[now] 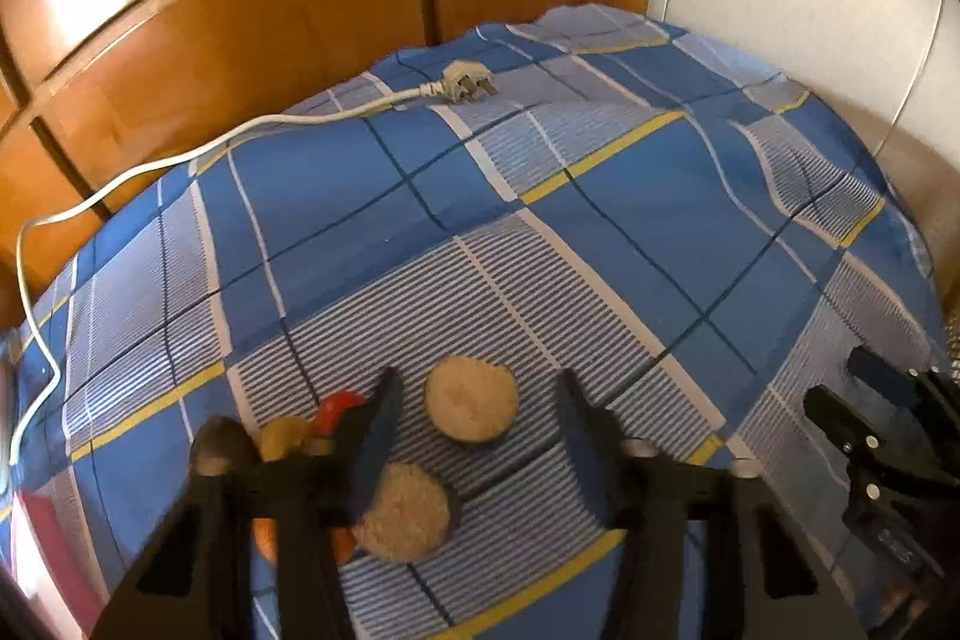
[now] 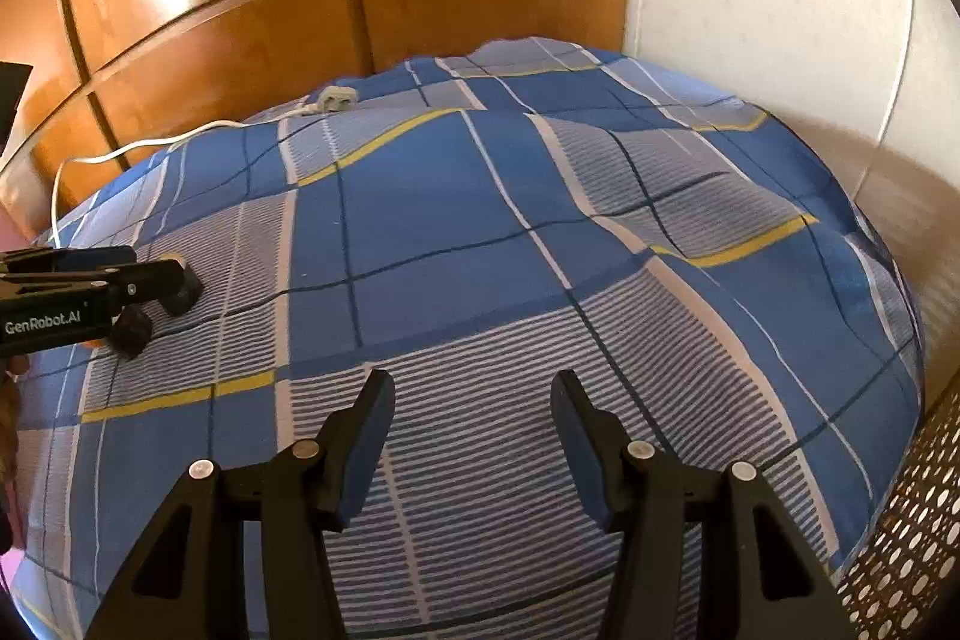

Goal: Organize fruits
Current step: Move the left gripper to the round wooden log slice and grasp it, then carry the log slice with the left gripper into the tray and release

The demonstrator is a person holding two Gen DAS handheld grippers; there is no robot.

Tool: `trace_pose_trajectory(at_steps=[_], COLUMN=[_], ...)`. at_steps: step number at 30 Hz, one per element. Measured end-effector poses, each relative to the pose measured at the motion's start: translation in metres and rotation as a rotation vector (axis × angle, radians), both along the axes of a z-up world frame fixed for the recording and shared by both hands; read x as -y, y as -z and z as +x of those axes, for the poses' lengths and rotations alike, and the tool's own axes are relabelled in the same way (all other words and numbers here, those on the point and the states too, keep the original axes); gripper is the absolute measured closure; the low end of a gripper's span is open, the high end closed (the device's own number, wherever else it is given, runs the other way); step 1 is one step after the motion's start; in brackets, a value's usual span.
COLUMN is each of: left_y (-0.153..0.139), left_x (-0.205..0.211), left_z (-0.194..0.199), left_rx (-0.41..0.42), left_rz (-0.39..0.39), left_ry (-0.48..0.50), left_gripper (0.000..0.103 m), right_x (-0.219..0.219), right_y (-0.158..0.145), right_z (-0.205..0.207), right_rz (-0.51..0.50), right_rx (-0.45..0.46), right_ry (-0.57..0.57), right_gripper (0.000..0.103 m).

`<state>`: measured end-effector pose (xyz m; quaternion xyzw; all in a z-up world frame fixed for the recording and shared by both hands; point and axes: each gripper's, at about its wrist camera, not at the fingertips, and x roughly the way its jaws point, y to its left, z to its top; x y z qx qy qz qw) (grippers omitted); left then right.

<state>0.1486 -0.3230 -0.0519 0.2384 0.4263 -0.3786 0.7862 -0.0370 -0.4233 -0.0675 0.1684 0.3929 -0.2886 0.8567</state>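
1. Reaching for fruit is the step in hand: the left gripper [image 1: 477,421] is held with jaws apart over a round cut fruit piece [image 1: 471,407] on the checked bedspread [image 1: 600,196], nothing gripped.
2. The right gripper [image 2: 474,427] is held open and empty.
3. Lowering and closing are judged next.
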Motion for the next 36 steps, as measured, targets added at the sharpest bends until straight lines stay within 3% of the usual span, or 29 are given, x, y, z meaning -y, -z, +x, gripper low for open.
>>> trace_pose_trajectory(at_steps=[2, 9, 18, 22, 28, 36], left_y=[0.003, 0.002, -0.041, -0.059, -0.069, -0.051], left_x=[0.002, -0.009, -0.056, -0.102, -0.19, -0.306], left_z=[0.001, -0.002, -0.014, -0.016, -0.014, 0.008], left_rx=[0.013, 0.001, -0.052, -0.057, -0.026, 0.0], left_rz=[0.007, -0.055, -0.27, -0.342, -0.387, -0.361], left_ry=[-0.007, -0.028, -0.154, -0.287, -0.524, -0.825], left_gripper=[0.069, 0.069, 0.069, 0.069, 0.069, 0.069], right_x=[0.001, -0.001, -0.003, -0.004, -0.007, -0.007], right_y=[0.003, 0.004, 0.004, 0.005, 0.005, 0.004], right_z=[0.001, 0.004, 0.005, 0.007, 0.009, 0.01], right_rz=[0.008, 0.001, -0.006, -0.015, -0.033, -0.039], right_rx=[-0.008, -0.012, -0.017, -0.023, -0.028, -0.038], right_ry=[0.001, -0.01, -0.011, -0.015, -0.025, -0.025], right_gripper=[0.048, 0.047, 0.045, 0.044, 0.041, 0.041])
